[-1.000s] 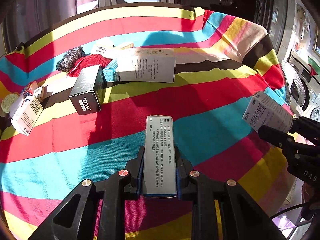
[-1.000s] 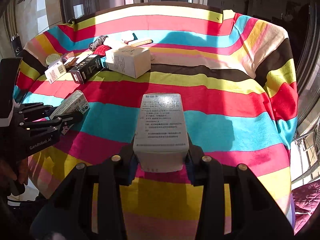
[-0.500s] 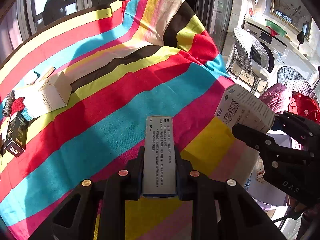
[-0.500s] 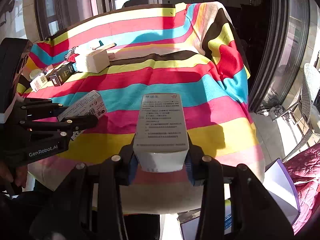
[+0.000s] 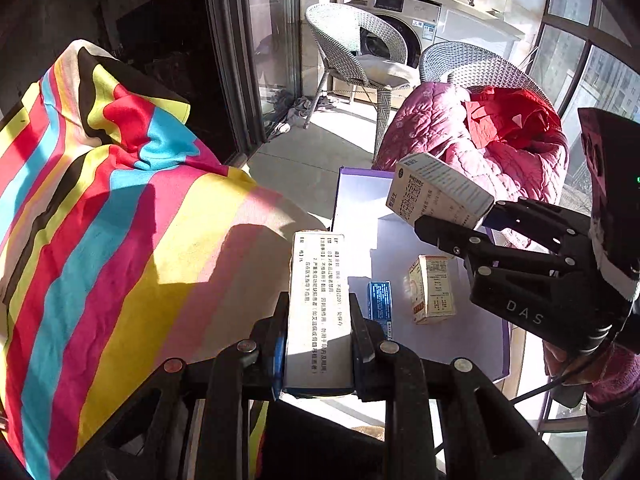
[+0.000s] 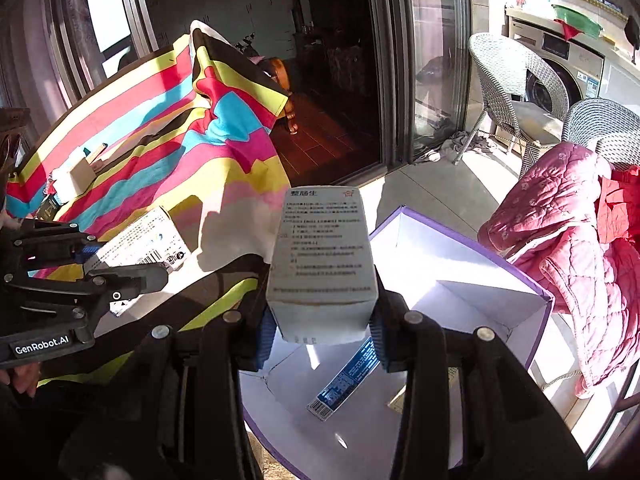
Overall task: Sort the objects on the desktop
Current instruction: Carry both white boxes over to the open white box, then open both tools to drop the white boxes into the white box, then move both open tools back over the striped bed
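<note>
My left gripper point(image 5: 318, 344) is shut on a slim white medicine box point(image 5: 319, 304) with black print, held at the striped table's right edge. My right gripper point(image 6: 322, 322) is shut on a wider white medicine box point(image 6: 322, 256), held above an open purple-edged white box point(image 6: 460, 292) on the floor. That box point(image 5: 360, 208) holds a small blue box point(image 5: 380, 306) and an orange-and-white box point(image 5: 432, 288). The blue box point(image 6: 346, 380) also lies under my right gripper. The right gripper with its box point(image 5: 436, 192) shows in the left wrist view, and the left gripper's box point(image 6: 144, 244) in the right wrist view.
The table under the striped cloth point(image 5: 100, 220) is at the left, with more boxes point(image 6: 76, 172) at its far end. A pink quilted jacket point(image 5: 472, 148) lies over a wicker chair point(image 5: 476, 68). Another wicker chair point(image 5: 352, 48) and a washing machine point(image 5: 400, 20) stand behind.
Both grippers have swung right, off the table, each holding its box. The purple-edged box on the floor has come into view below them.
</note>
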A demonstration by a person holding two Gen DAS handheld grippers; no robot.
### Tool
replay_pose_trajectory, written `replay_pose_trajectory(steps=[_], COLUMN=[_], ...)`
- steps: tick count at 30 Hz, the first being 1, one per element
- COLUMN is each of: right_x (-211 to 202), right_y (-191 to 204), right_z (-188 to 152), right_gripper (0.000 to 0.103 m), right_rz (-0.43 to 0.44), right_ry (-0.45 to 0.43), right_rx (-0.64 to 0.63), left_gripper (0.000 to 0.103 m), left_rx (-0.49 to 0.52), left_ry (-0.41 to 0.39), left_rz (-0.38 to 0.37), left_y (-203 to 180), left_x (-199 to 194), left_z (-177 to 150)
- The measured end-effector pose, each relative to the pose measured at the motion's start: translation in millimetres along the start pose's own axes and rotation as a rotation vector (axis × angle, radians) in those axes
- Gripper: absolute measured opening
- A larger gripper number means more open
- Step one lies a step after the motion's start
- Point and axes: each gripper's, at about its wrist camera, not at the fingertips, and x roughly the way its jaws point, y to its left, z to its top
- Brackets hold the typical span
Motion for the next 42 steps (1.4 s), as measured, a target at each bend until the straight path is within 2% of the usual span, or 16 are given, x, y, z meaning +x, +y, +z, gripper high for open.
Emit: replay_pose_trajectory(steps=[6,11,13,14,16,18,23,28,30,32,34,37,39,42], right_x=[1.5,4.2,5.4,5.6,4.9,2.5,2.8,8.3,12.9,14.9,17.0,20.3,24.0,30.1], right_y=[-43.6,-69.8,-77.1,-80.4,-86.6,-88.6,-79.7,-53.9,-37.2,-14.5,9.6,48.8,76.2,113.2], right_z=[-14.6,-18.7,-17.1,-15.9,-12.6,-8.4,1.1,7.1,12.1,17.9,24.0,30.6,34.7,39.8], right_gripper=[0.042,0.042,0.043,0.045,0.059,0.059,0.059,0.059,0.059,0.060,0.067,0.071,0.071,0.073], right_rz=[-0.111,-0.150,-0.152,-0.155,-0.149,-0.127,-0.116,-0.059,-0.026,-0.002,0.038,0.099,0.145,0.232], right_ry=[0.035,0.036,0.024,0.019,0.003,-0.025,-0.040,-0.030,-0.017,-0.014,-0.016,-0.018,-0.010,0.009], right_rx=[0.076,0.135,0.159,0.180,0.221,0.238,0.230,0.189,0.152,0.098,0.046,-0.035,-0.083,-0.141], left_gripper=[0.025,0.026,0.030,0.035,0.055,0.060,0.067,0.069,0.071,0.075,0.077,0.081,0.084,0.084], left_rx=[0.106,0.109,0.103,0.099,0.089,0.080,0.017,-0.072,-0.114,-0.163,-0.226,-0.338,-0.416,-0.543], left_ry=[0.081,0.113,0.111,0.112,0.109,0.095,0.068,0.024,-0.006,-0.034,-0.063,-0.139,-0.184,-0.206], left_rz=[-0.048,-0.092,-0.076,-0.069,-0.058,-0.042,-0.040,-0.017,-0.042,0.010,0.069,0.095,0.179,0.335], left_y=[-46.0,-58.2,-58.3,-56.4,-51.4,-45.8,-26.5,3.0,19.4,38.5,62.1,101.0,130.1,175.6], left_x=[32.8,52.2,53.1,52.7,49.5,45.1,32.3,12.0,-0.6,-15.5,-33.6,-66.2,-87.2,-108.8], left_z=[2.0,8.0,8.7,7.8,4.9,2.4,-3.2,-8.7,-14.2,-22.3,-33.9,-57.5,-79.7,-119.9])
